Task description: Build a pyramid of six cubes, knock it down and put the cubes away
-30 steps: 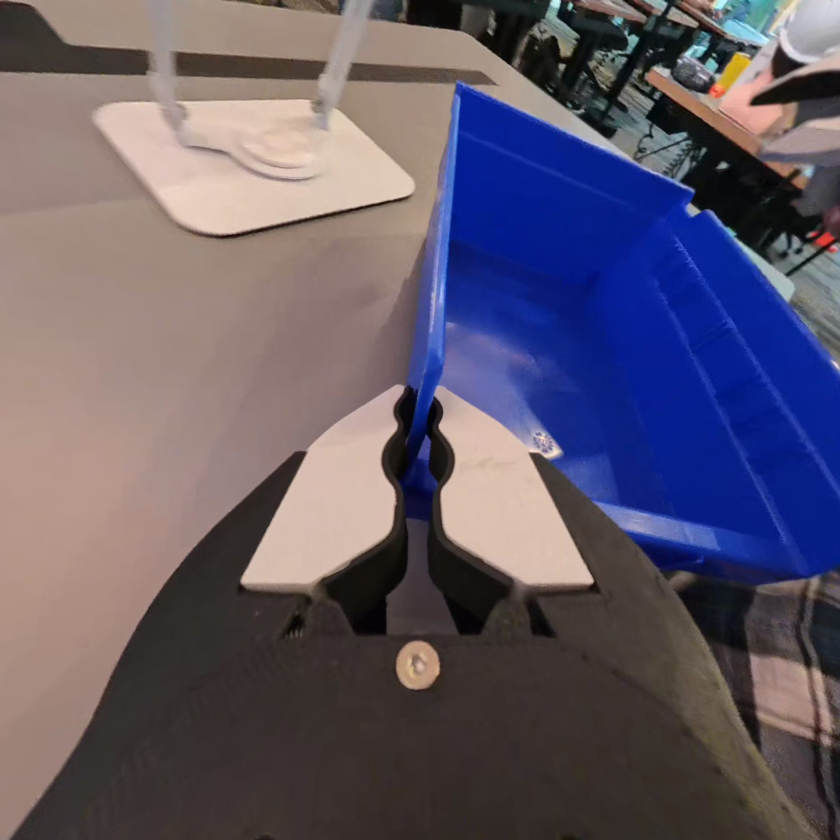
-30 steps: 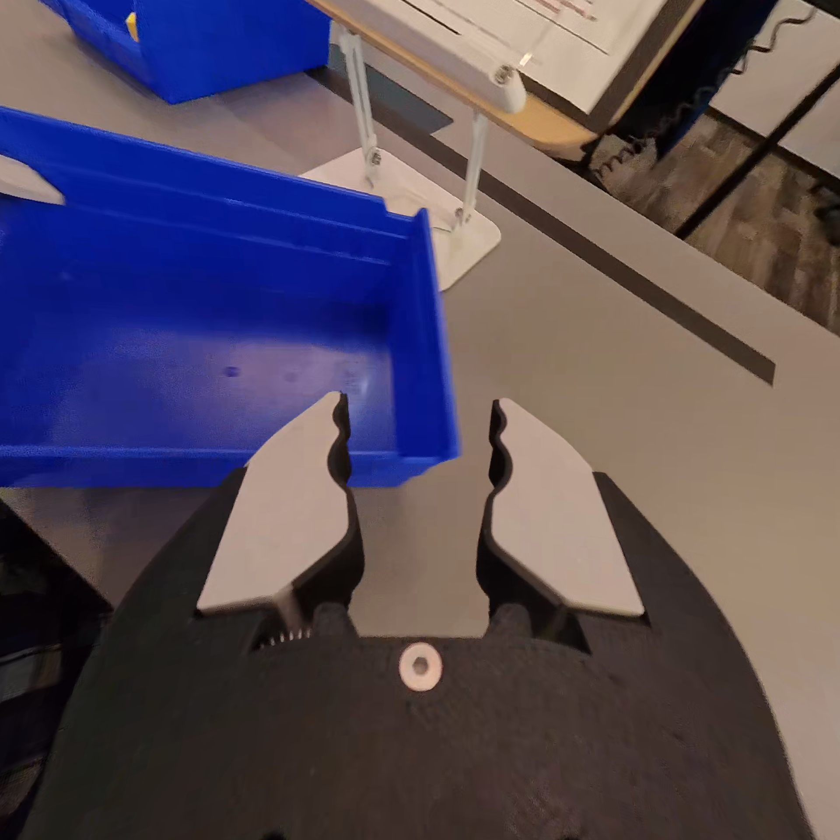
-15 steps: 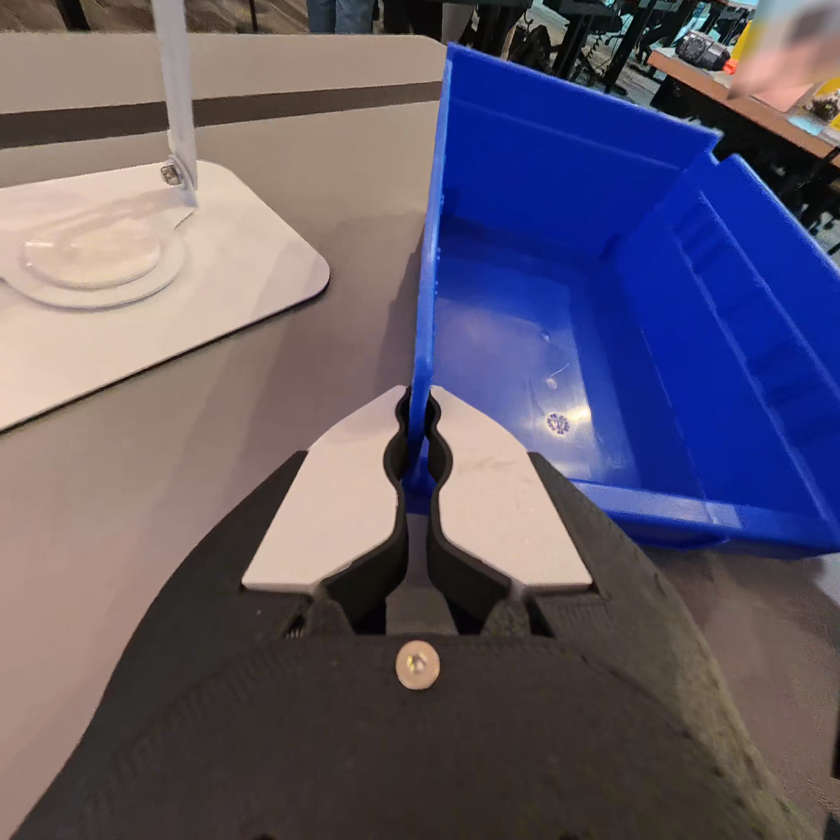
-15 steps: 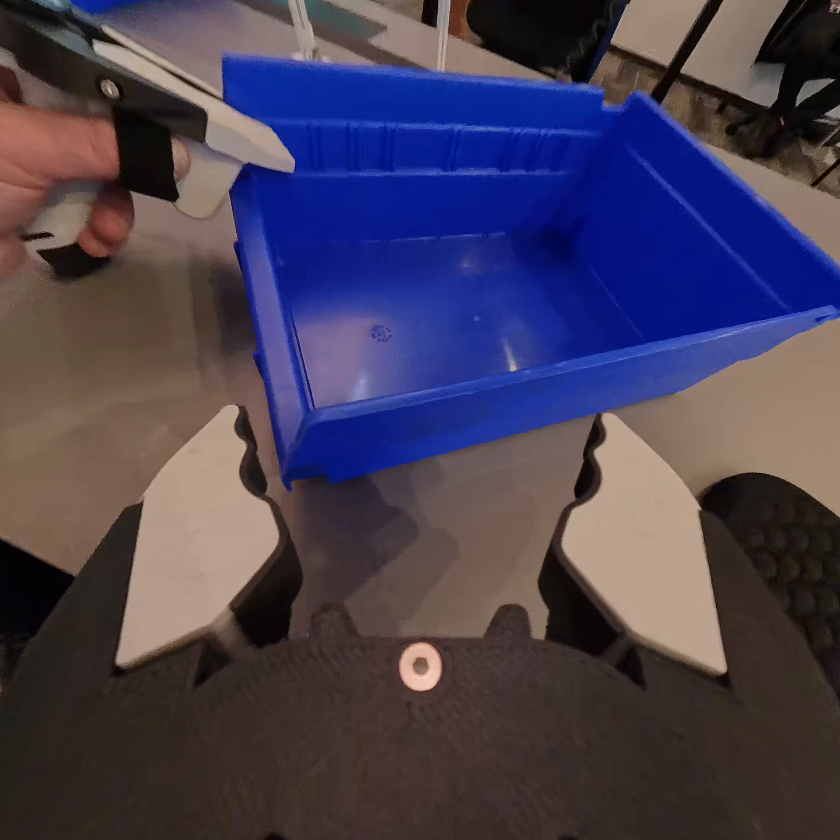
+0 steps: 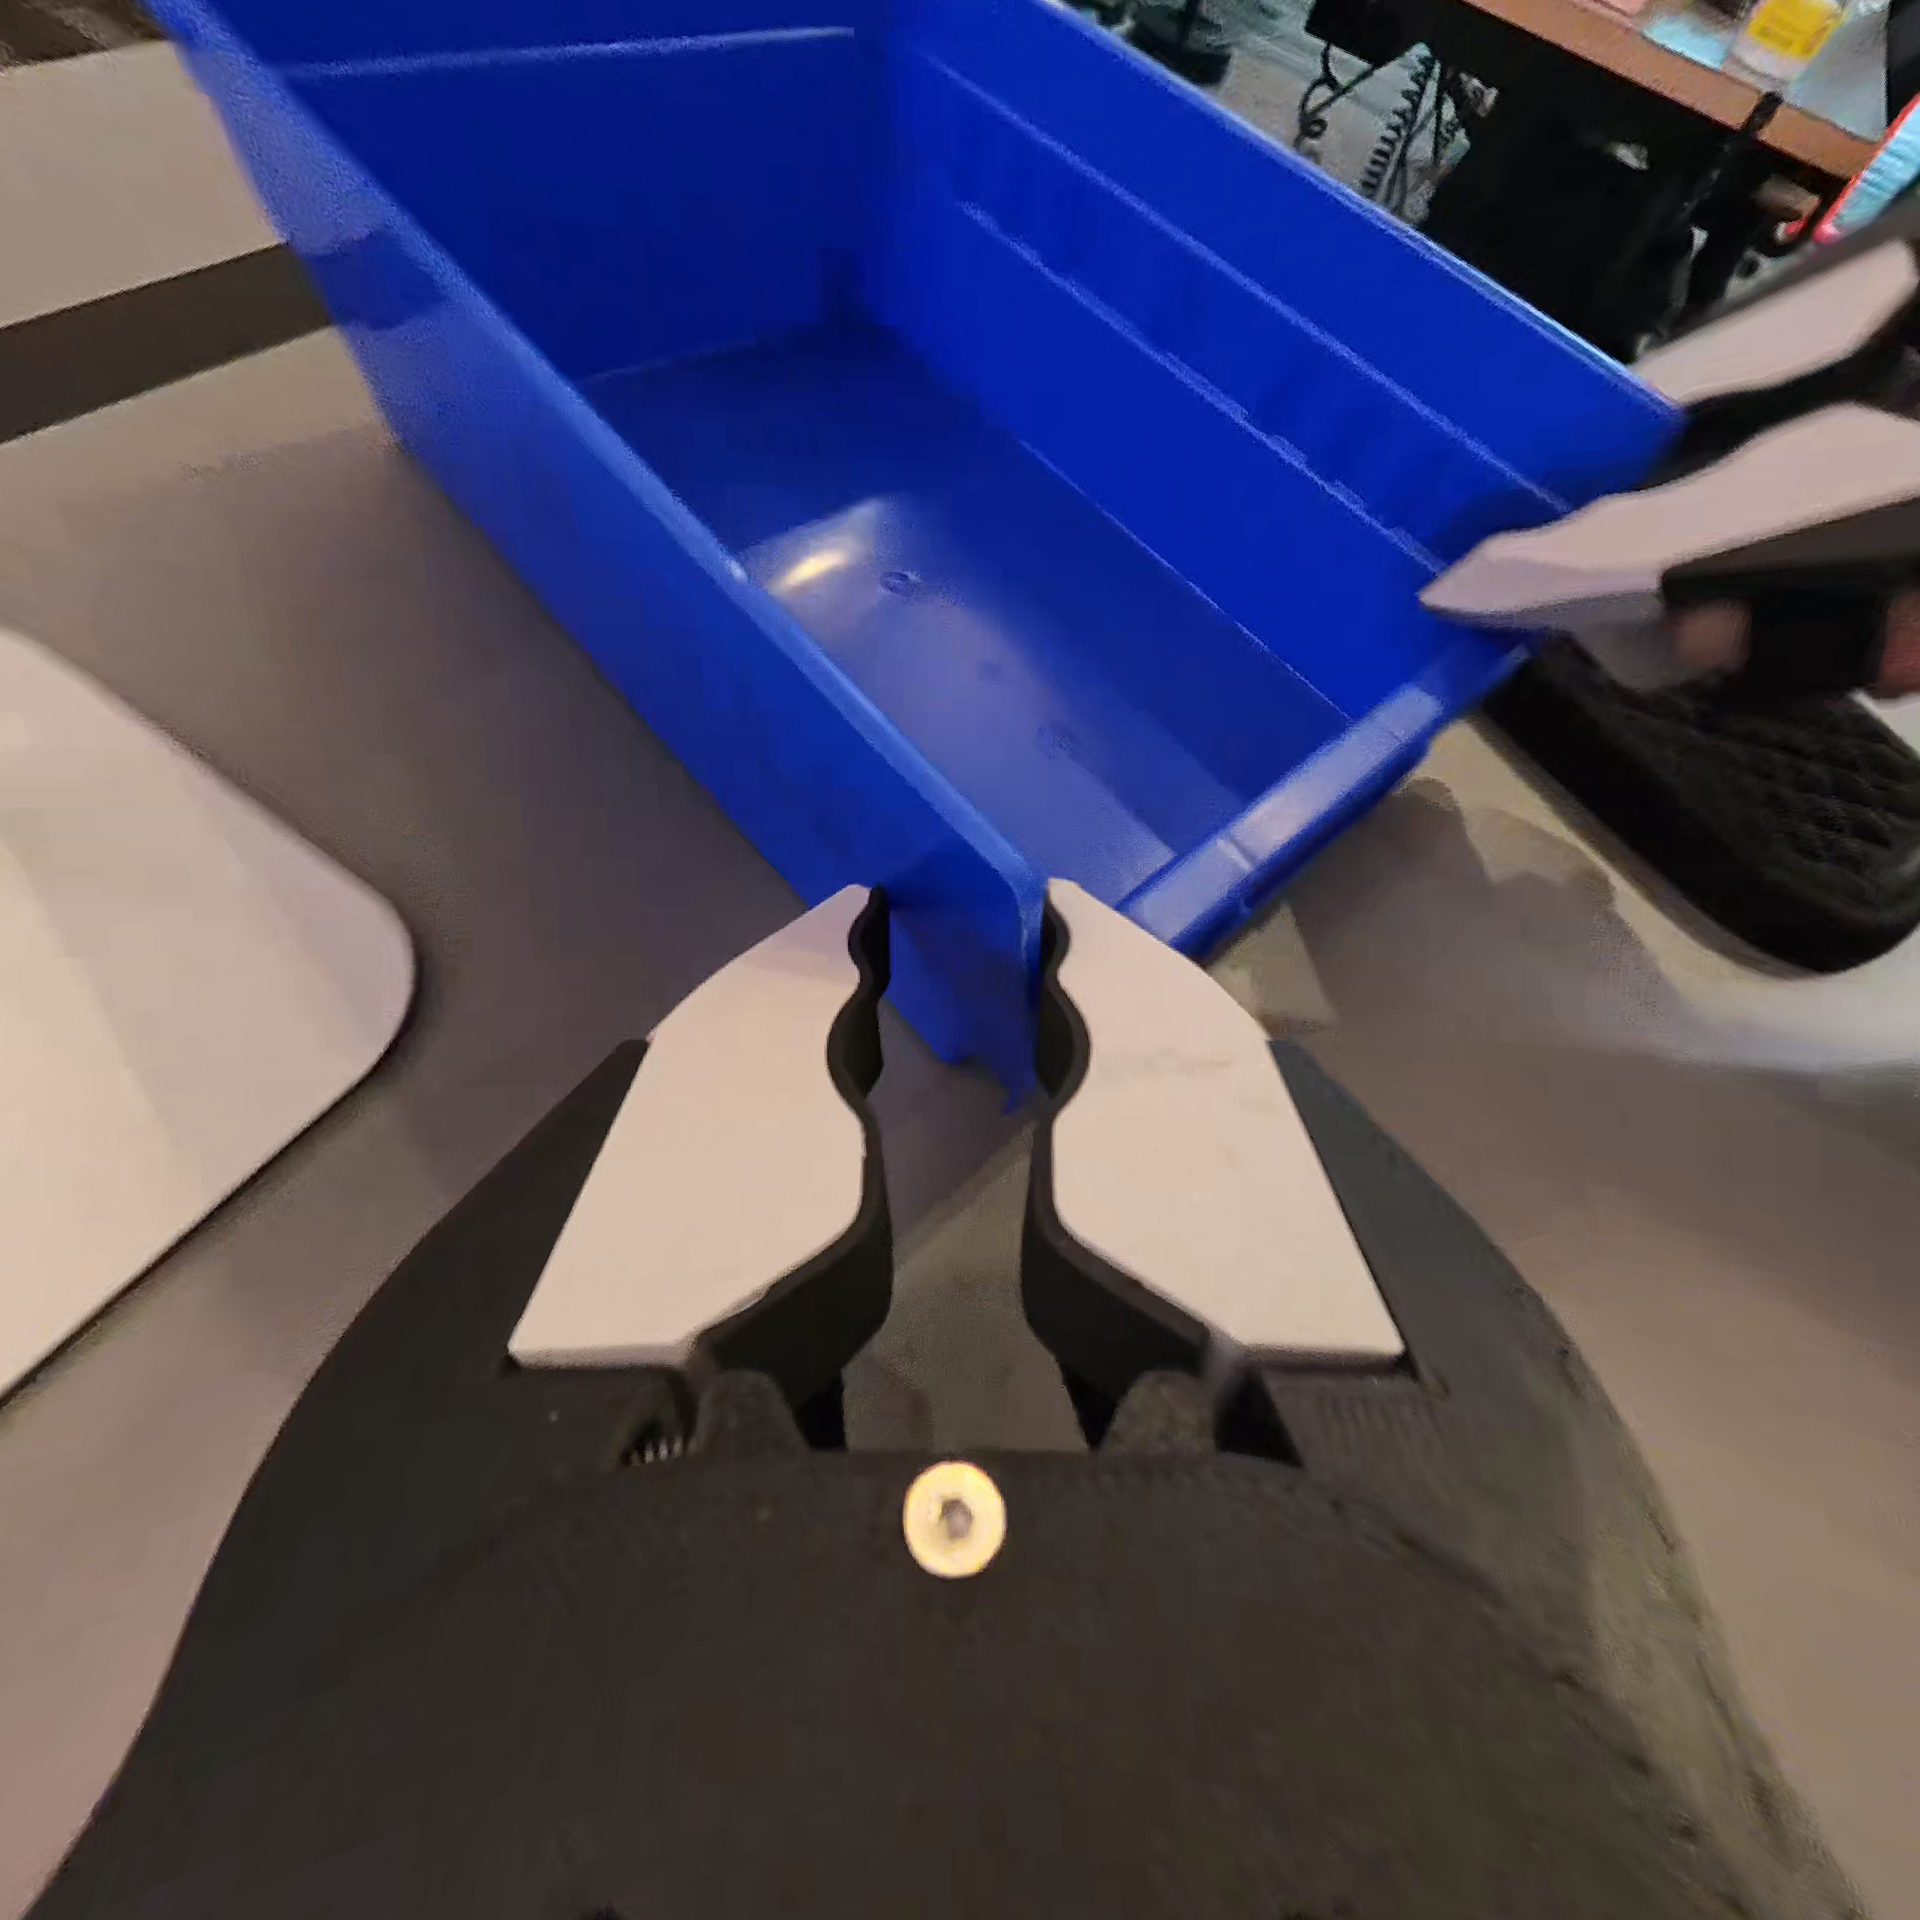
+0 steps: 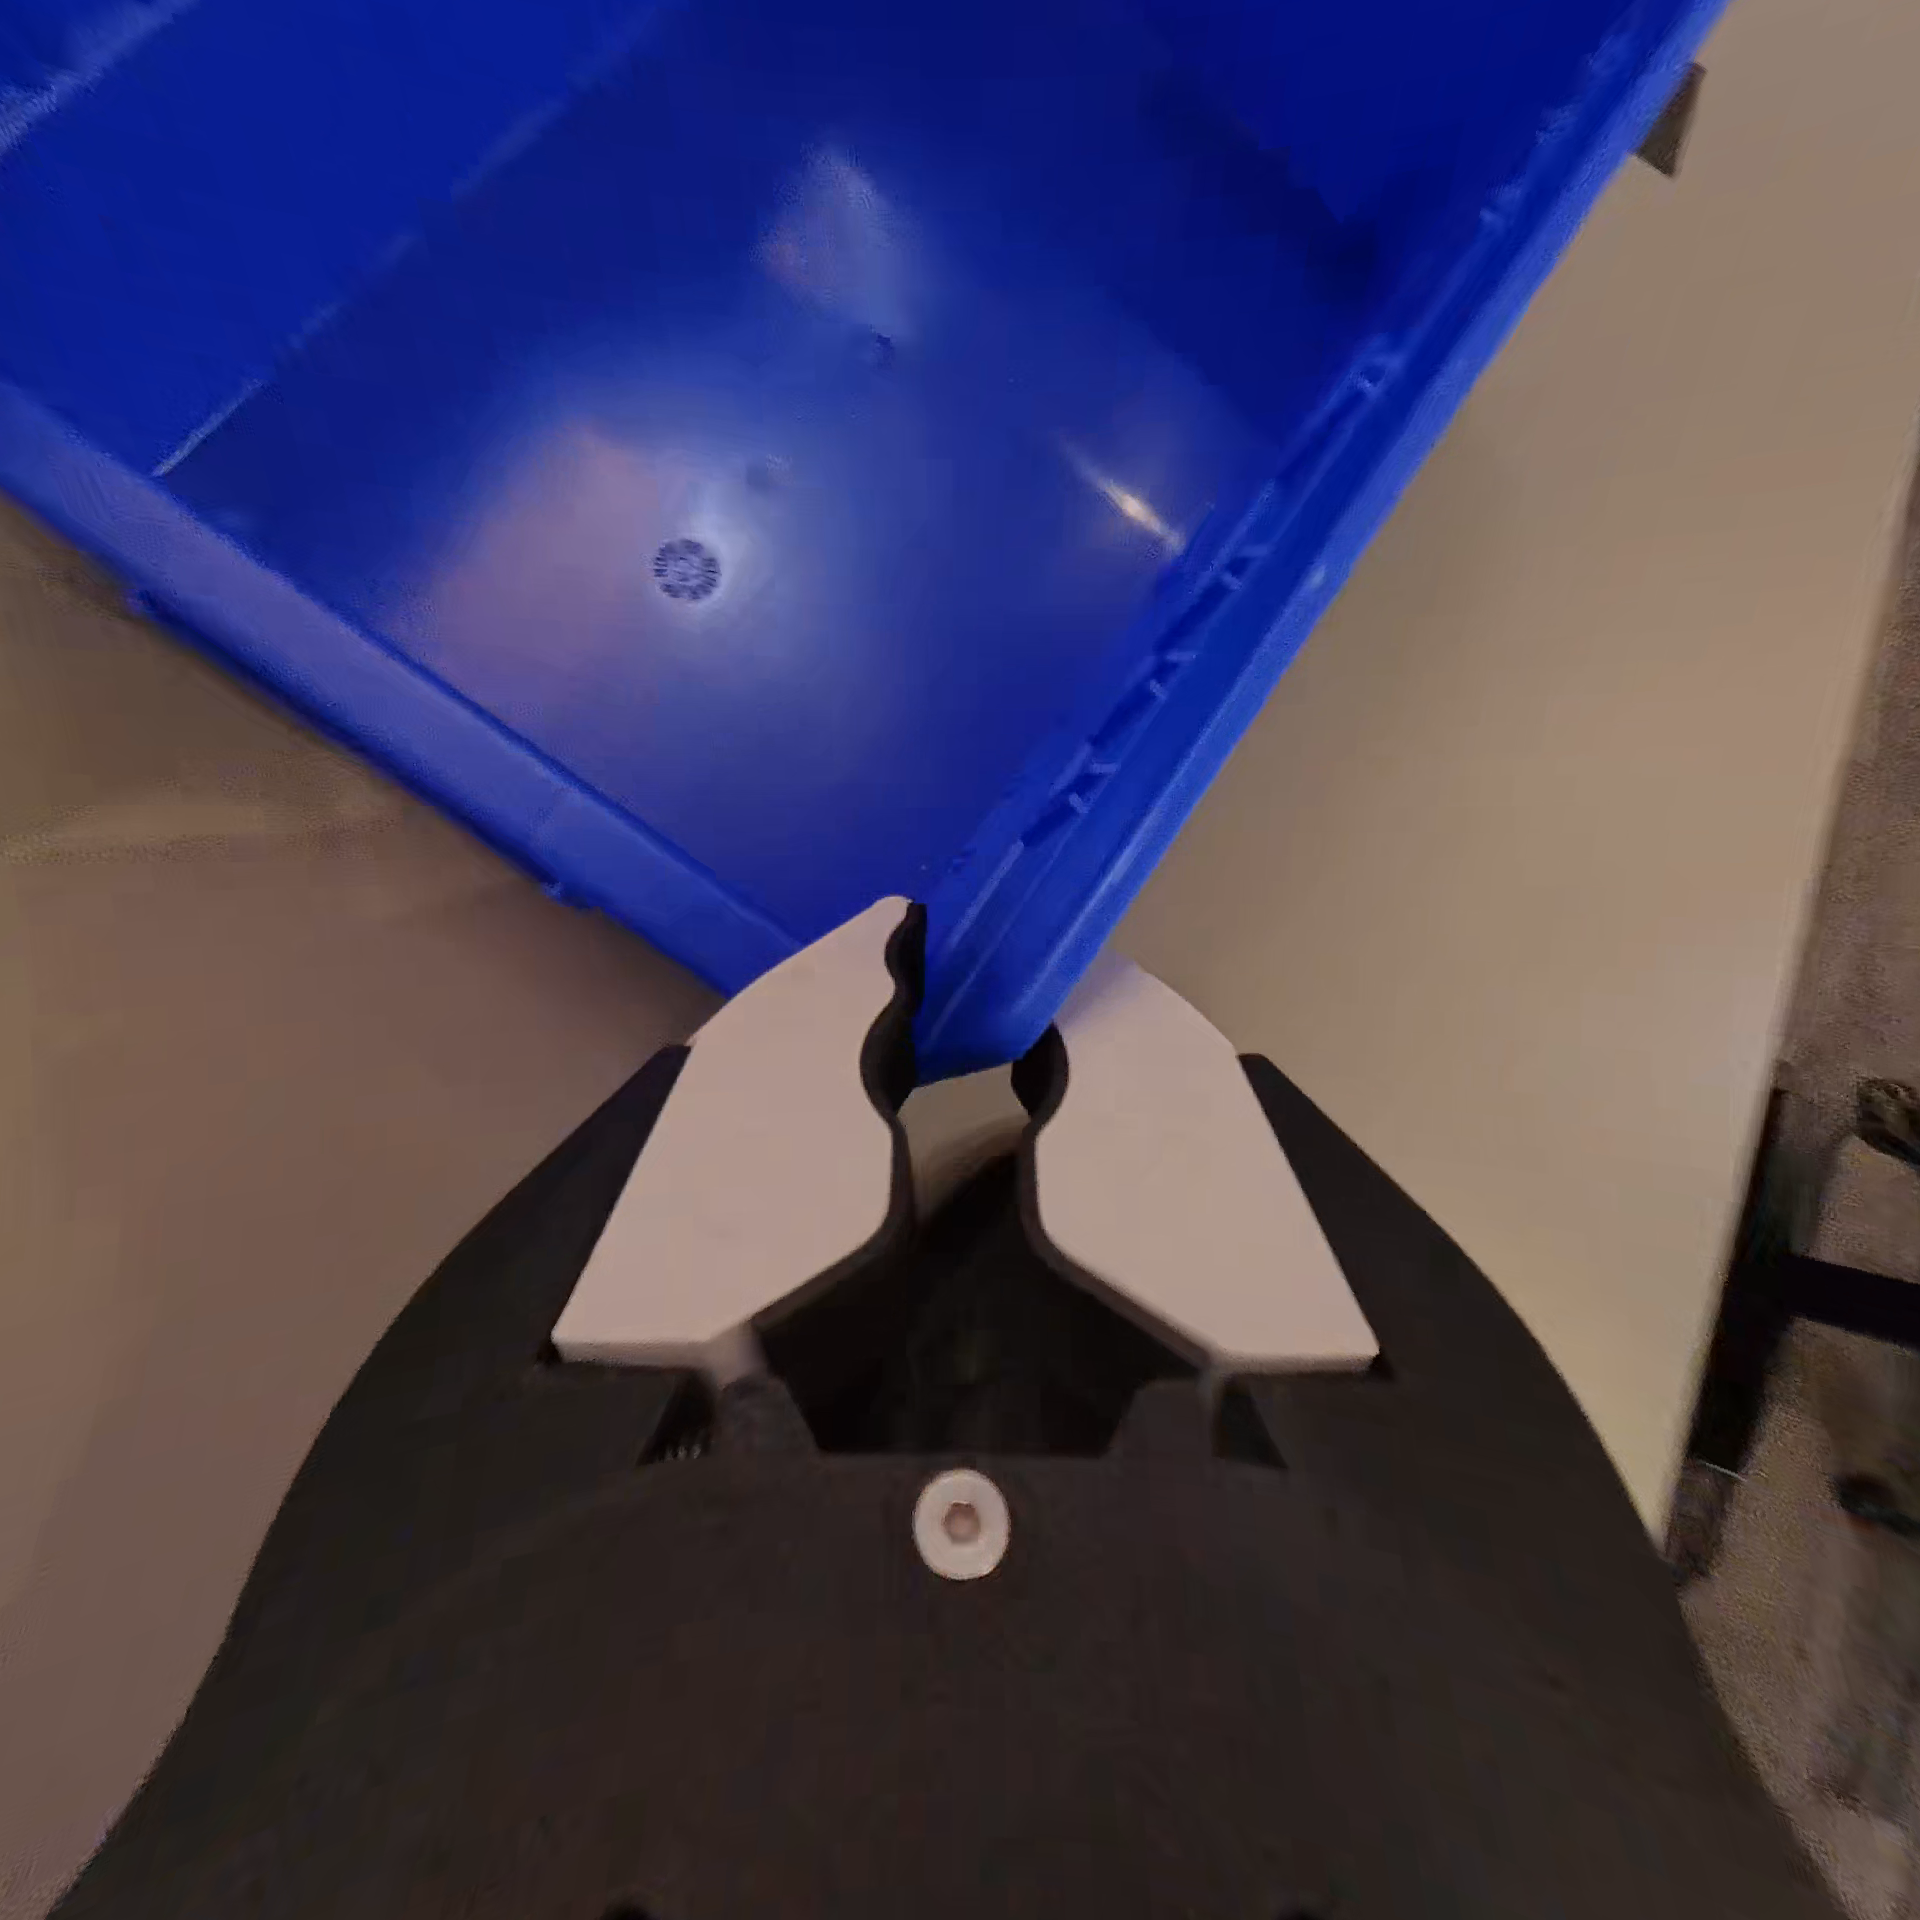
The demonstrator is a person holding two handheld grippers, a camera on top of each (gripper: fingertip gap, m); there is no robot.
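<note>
Left gripper astride blue bin corner, right gripper opposite

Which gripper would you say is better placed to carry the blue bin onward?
Probably right: the right gripper has its jaws closed on a corner rim of the blue bin. On the left gripper, the jaws straddle another corner more widely, contact unclear.

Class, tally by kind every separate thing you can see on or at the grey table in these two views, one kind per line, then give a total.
Empty blue plastic bin: 1
Hand-held gripper, black with grey fingers: 2, left and right
Flat white rounded base plate: 1
Cubes: 0
Total: 4
</note>
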